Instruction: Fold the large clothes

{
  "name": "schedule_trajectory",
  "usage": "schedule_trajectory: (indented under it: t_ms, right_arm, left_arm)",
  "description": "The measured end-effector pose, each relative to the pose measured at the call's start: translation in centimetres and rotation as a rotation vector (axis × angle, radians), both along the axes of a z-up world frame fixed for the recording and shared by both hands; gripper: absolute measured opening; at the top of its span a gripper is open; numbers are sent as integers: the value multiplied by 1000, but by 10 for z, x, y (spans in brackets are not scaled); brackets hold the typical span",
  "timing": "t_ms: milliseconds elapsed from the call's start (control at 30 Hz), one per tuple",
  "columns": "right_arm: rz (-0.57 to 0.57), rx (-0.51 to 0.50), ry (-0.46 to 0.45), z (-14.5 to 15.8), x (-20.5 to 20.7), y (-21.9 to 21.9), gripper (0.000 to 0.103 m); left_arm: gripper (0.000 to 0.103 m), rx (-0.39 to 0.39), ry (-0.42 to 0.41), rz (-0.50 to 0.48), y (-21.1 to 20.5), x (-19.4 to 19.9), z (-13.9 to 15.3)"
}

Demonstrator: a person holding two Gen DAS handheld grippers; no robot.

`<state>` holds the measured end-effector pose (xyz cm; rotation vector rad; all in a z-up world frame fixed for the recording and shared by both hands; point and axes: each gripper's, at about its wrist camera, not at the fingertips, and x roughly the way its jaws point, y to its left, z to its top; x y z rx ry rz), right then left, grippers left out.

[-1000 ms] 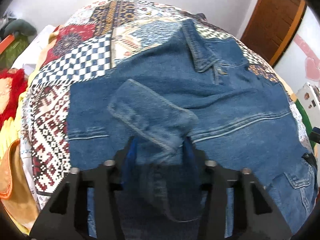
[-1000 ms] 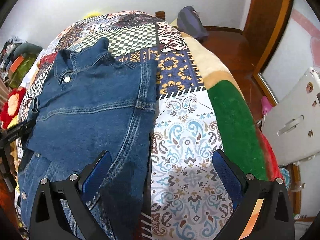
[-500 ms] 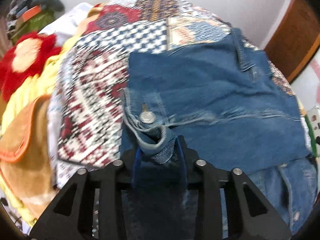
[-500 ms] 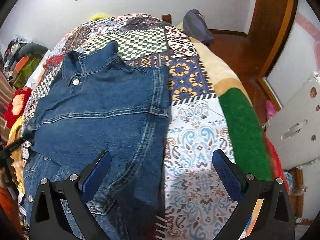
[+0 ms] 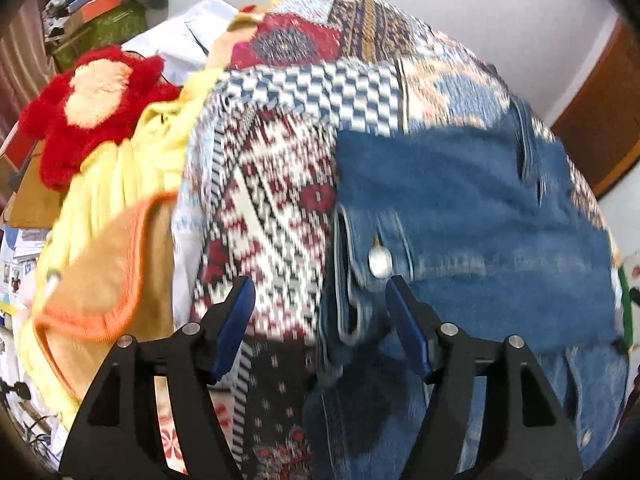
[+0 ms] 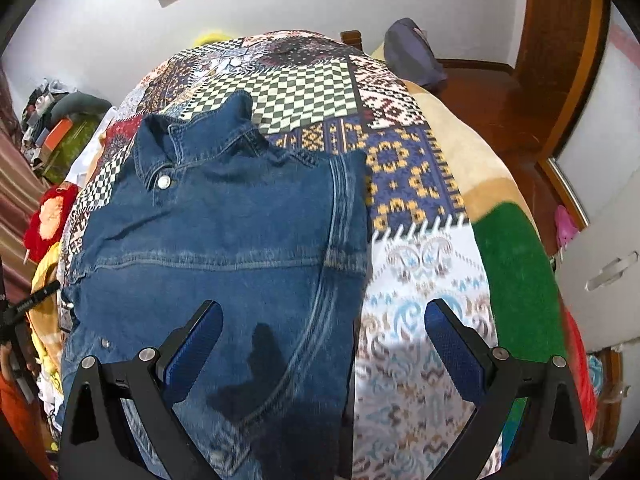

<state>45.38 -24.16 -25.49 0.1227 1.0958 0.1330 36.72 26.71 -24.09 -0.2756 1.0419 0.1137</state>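
- Denim jacket (image 5: 472, 208) fills the right half of the left wrist view, lying on a patchwork quilt (image 5: 280, 200); the picture is blurred.
- The left gripper (image 5: 320, 312) has its jaws opening; a buttoned cuff (image 5: 372, 264) sits between the blue pads, and neither pad presses on it.
- A red plush toy (image 5: 88, 108) and yellow cloth (image 5: 116, 184) lie at the quilt's left edge.
- In the right wrist view the jacket (image 6: 224, 248) lies flat, collar (image 6: 192, 140) at the far end, one side folded in.
- The right gripper (image 6: 324, 344) hangs over the jacket's right edge, jaws spread wide and empty.
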Motion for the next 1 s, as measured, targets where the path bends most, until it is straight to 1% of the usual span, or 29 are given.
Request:
schedule_trajectory:
  t_ms: [100,233,267,333,400,467,500,533,567,633,667,700,733,767,800,833,867,900,933,967,1000]
  right_arm:
    - [14,10,0,-1,17,-1,100]
    - [5,58,39,-13,44,-8,101]
    - [6,76,59,-18,51,-10,100]
    - [-7,115,93,-29,67,-16,96]
    - [-20,143,130,-41,81,-22,84]
    - [-28,173,170,-50,93,-26,79]
    - [-32,192,187,-54,99,-27,78]
    - [-33,201,191,-56,104,-28,78]
    - [-29,205,188,-56,107,-27,75]
    - [0,208,182,-56,112,-23,58]
    - [22,222,191,-58,114,-19,44]
    - [31,223,200,-61,116,-15,43]
    - [35,208,195,-62,116,-13,42]
    - [46,189,186,-62,117,-9,36]
    - [67,161,173,-62,118,-4,28]
    - [87,148,164,-61,117,0,23]
    - [106,147,151,-60,117,2,19]
    - [114,140,137,-58,118,4,18]
    - [120,132,128,-56,119,5,17]
    - [128,125,117,-54,122,7,16]
    - [136,111,99,-49,125,9,15]
  left_arm:
    - [67,-29,-1,5,8,22,0]
    - [67,-61,43,-22,9,55,-15]
    - [67,-87,55,-28,9,62,-20]
    - [67,-166,81,-36,10,79,-33]
    - [67,-204,92,-27,12,91,-42]
    - [67,-244,103,-26,18,105,-53]
    - [67,-263,111,-24,20,109,-58]
    - [67,-300,114,-13,24,114,-64]
    - [67,-343,113,-2,28,118,-69]
    - [67,-386,101,8,33,124,-72]
    - [59,-393,87,11,35,125,-72]
    - [46,-402,73,10,35,128,-70]
    - [40,-423,70,3,35,130,-70]
    - [38,-432,72,1,33,131,-71]
    - [36,-418,71,1,31,132,-70]
    - [33,-406,70,-5,29,132,-69]
    - [26,-392,65,-9,27,132,-68]
    - [20,-384,57,-5,25,130,-66]
    - [17,-382,44,2,25,127,-62]
    - [12,-371,30,5,25,124,-58]
    - [9,-353,23,5,25,123,-55]
